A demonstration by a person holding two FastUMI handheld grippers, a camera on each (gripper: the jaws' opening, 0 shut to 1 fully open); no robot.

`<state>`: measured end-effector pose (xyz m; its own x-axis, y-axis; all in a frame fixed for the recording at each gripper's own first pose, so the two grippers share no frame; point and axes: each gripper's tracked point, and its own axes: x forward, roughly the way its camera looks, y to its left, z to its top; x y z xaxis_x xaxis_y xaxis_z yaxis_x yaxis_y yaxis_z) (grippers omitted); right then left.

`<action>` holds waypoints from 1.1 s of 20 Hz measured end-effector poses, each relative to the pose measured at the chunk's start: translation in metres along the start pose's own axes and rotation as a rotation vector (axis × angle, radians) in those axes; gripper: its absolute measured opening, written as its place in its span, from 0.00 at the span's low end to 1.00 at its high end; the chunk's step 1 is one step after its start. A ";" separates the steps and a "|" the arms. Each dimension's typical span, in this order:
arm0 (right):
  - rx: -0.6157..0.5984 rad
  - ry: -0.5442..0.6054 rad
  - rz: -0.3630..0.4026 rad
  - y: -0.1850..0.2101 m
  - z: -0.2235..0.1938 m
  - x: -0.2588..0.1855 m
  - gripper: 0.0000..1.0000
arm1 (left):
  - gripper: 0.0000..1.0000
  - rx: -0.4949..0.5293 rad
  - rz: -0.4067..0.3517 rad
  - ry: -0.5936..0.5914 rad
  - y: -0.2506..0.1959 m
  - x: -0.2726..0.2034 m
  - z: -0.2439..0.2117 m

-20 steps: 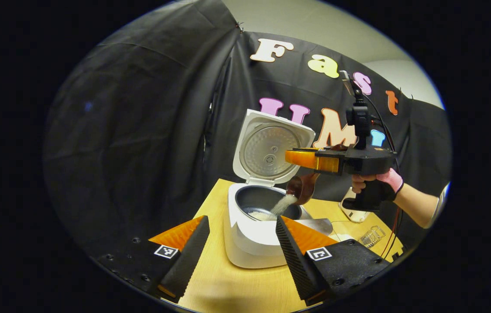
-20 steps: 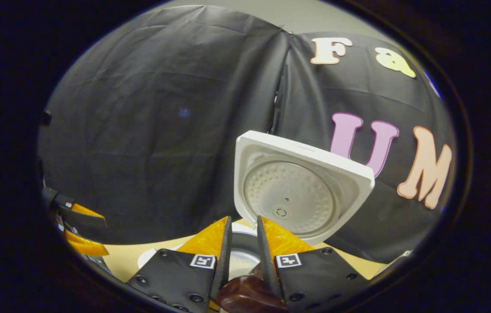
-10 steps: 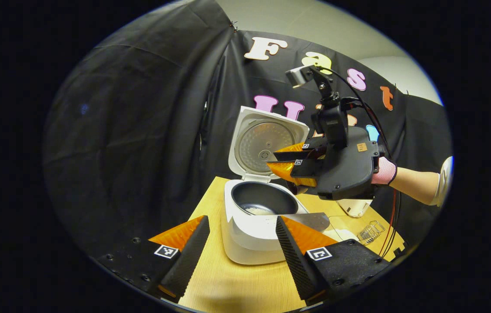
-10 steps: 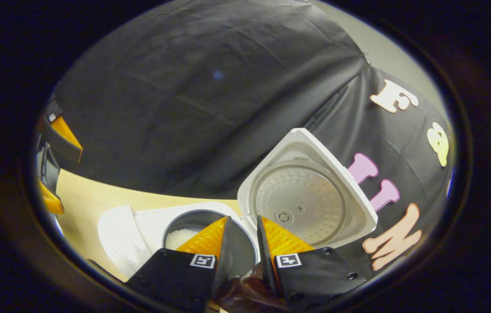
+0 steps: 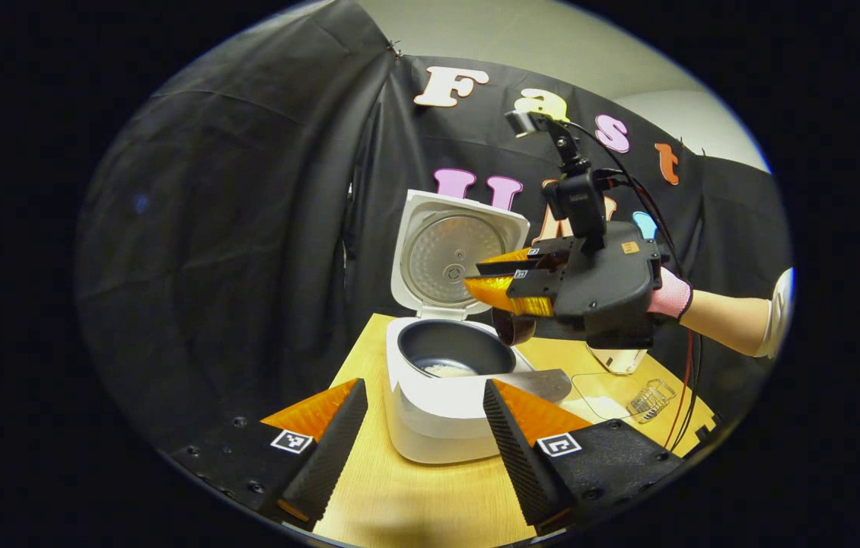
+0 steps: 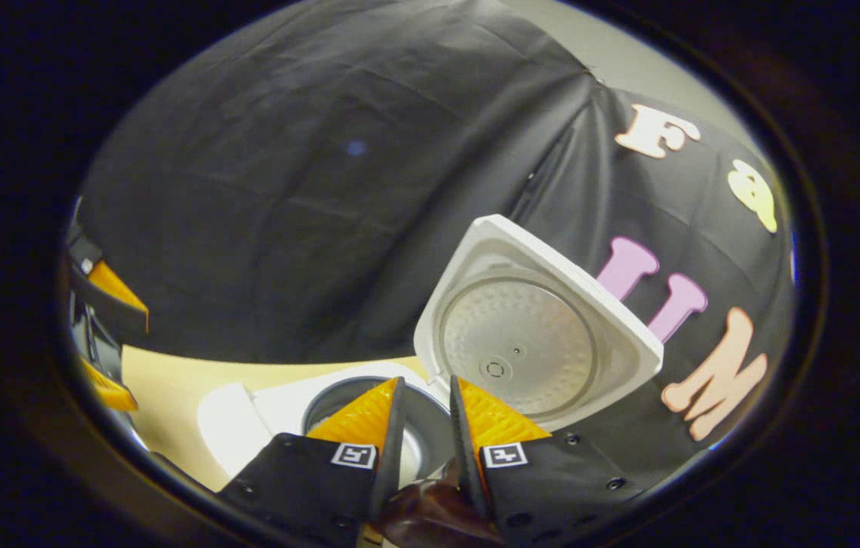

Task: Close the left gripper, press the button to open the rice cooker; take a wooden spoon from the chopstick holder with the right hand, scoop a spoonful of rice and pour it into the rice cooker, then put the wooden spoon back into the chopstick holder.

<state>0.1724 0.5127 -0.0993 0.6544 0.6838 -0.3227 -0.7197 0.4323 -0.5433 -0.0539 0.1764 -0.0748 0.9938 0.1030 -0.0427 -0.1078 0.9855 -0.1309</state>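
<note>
The white rice cooker [image 5: 437,418] stands on the wooden table with its lid [image 5: 449,255] raised. Its dark inner pot [image 5: 457,354] has a small heap of rice [image 5: 445,371] at the bottom. My right gripper [image 5: 476,275] hovers over the pot's right rim, shut on the dark wooden spoon [image 5: 512,329], whose bowl hangs below the fingers. In the right gripper view the spoon's handle [image 6: 430,514] sits between the closed-in fingers of my right gripper [image 6: 427,384], with the lid [image 6: 529,342] and pot [image 6: 415,441] ahead. My left gripper [image 5: 424,388] is open in front of the cooker, holding nothing.
Behind the right gripper a pale container [image 5: 616,358] stands on the table [image 5: 415,502]. A small clear rack [image 5: 649,399] and a flat grey piece [image 5: 544,380] lie to the cooker's right. The black cloth wall closes off the back and left. A gloved hand [image 5: 670,293] holds the right gripper.
A second ago rice was streaming from the tipped spoon into the pot. The stream has stopped; the right gripper has rolled back and risen slightly. The left gripper has barely moved.
</note>
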 end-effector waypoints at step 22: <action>0.789 -0.270 -0.361 -0.255 -0.092 -0.237 0.36 | 0.91 0.029 -0.141 0.009 -0.106 0.029 0.001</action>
<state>0.2220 0.1866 0.0440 0.8659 0.5001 0.0104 -0.4961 0.8561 0.1447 -0.0138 0.0754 -0.0610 0.9987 -0.0376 -0.0352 0.0336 0.9936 -0.1078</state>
